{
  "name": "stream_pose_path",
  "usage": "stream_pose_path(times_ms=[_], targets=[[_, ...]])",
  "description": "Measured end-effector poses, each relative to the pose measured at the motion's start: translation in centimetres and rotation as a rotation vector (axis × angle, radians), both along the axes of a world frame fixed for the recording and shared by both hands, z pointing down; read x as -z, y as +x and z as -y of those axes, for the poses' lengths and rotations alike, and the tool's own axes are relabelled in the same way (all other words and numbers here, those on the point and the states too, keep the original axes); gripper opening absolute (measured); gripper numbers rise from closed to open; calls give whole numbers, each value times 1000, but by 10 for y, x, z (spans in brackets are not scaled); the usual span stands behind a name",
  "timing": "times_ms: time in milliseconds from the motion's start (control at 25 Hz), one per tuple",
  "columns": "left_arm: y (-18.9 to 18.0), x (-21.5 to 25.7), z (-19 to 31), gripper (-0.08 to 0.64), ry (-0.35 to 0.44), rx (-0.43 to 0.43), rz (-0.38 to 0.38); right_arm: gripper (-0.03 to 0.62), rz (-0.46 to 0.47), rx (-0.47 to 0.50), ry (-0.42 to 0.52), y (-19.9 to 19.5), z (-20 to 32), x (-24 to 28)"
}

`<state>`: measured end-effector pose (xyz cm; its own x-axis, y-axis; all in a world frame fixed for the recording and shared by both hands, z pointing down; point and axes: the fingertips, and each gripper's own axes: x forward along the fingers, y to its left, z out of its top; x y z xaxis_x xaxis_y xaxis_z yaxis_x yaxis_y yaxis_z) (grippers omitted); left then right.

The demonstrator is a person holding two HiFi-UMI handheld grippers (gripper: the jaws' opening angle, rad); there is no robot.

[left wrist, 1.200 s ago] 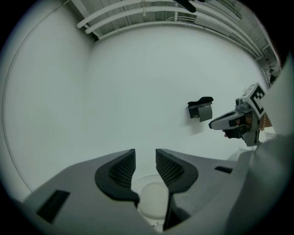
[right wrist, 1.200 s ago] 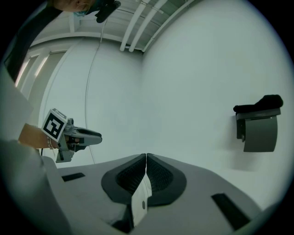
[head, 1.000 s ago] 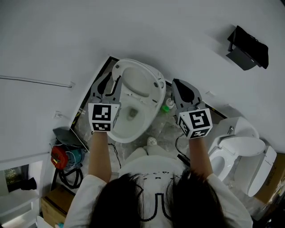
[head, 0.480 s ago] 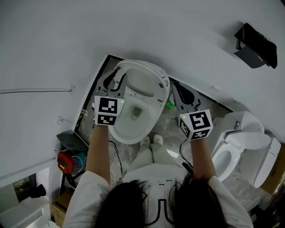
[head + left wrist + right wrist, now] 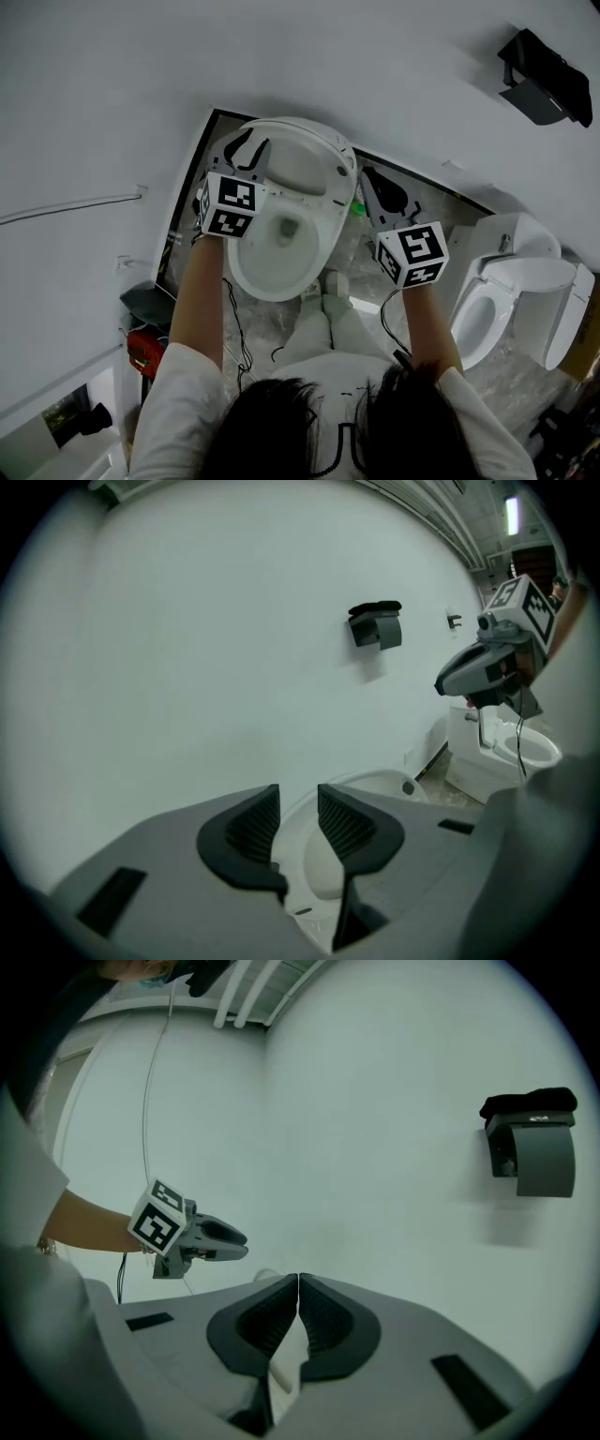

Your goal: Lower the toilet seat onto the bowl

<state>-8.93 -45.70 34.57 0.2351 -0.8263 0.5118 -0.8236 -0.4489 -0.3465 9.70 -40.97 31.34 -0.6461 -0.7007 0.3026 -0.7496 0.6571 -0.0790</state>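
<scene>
The left tool (image 5: 298,799) has its jaws set fairly wide and closed on the left edge of the seat (image 5: 328,142) — the white rim runs straight between the two ribbed pads (image 5: 251,825). The seat is not down. It stands tilted over the bowl (image 5: 272,274), its far end close to the wall (image 5: 141,84), with a dark bumper (image 5: 409,787) showing on its underside. From overhead the left tool reaches in from the toilet's left side, the person's bare forearm (image 5: 199,300) stretched out behind it.

The right tool (image 5: 298,1283) is closed, its tips meeting with nothing gripped between them. A sliver of white shows through the gap lower down, and I cannot tell what it is. This tool hangs just to the right of the seat, clear of it, pointing towards the wall.

Further right stands a second toilet (image 5: 511,300), and a dark paper holder (image 5: 548,86) is fixed on the wall above it.
</scene>
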Motion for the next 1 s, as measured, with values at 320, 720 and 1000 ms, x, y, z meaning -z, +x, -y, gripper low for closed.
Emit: stream_pose_path(times_ms=[320, 720, 1000], targets=[[2, -39, 30, 122, -127, -105, 134, 29, -20, -11, -26, -3, -3, -14], [2, -82, 39, 121, -259, -269, 433, 29, -13, -15, -29, -12, -5, -16], [3, -87, 51, 98, -261, -313, 515, 29, -19, -22, -48, -10, -9, -23]])
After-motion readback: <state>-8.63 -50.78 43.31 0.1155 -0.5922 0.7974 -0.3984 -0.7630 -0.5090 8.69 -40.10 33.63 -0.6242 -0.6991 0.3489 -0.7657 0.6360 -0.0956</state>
